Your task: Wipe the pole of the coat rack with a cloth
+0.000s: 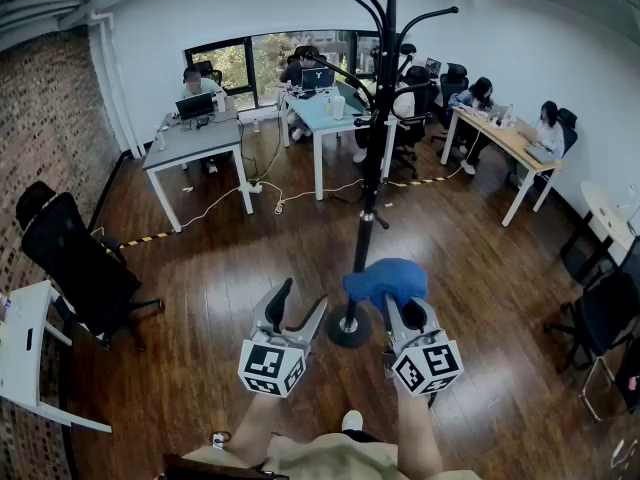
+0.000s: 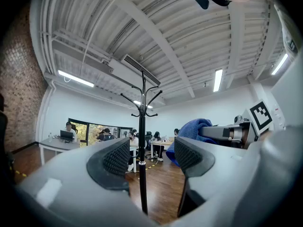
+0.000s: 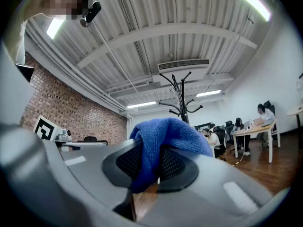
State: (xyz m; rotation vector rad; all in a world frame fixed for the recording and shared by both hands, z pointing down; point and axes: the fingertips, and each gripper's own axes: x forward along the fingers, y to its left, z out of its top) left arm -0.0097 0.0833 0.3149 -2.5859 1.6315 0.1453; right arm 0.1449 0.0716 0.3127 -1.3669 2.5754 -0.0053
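A black coat rack stands on the wood floor, its pole [image 1: 368,193] rising from a round base [image 1: 348,330] to curved hooks [image 1: 391,13]. My right gripper [image 1: 395,306] is shut on a blue cloth [image 1: 386,280], which bulges just right of the pole's lower part, close to it. In the right gripper view the cloth [image 3: 163,138] fills the jaws and the rack's top [image 3: 180,96] shows behind. My left gripper [image 1: 301,306] is open and empty, left of the base. In the left gripper view the pole [image 2: 143,169] stands beyond the open jaws, with the cloth [image 2: 189,131] to the right.
Office desks [image 1: 192,143] [image 1: 505,138] with seated people line the far side. A black chair [image 1: 75,258] and a white table [image 1: 22,353] stand at left by the brick wall, another chair [image 1: 600,318] at right. A cable [image 1: 235,200] crosses the floor.
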